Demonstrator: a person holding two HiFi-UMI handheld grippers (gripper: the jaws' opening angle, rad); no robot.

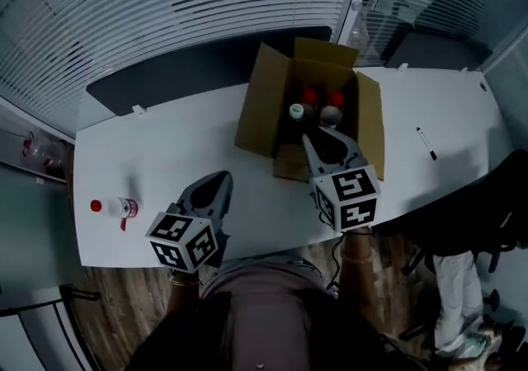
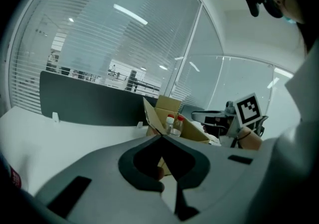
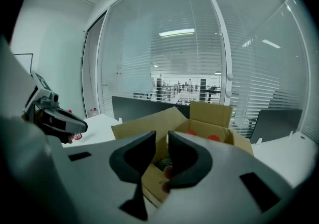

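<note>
My right gripper (image 1: 326,141) hovers over the near edge of an open cardboard box (image 1: 262,105), its jaws a narrow gap apart with nothing between them. In the right gripper view, the gripper (image 3: 161,136) points into the box (image 3: 144,127). Inside stand several bottles: two red-capped ones (image 1: 310,97), a green-capped one (image 1: 296,111) and a grey-capped one (image 1: 331,116). My left gripper (image 1: 221,176) hangs over the bare table left of the box. Its jaws (image 2: 162,137) meet at the tips and hold nothing. A red-capped bottle (image 1: 115,208) lies on the table's left end.
The white table (image 1: 190,138) has a dark screen (image 1: 165,77) along its far edge, with glass and blinds behind. A black pen (image 1: 426,143) lies right of the box. A dark chair (image 1: 487,213) stands at the table's right end.
</note>
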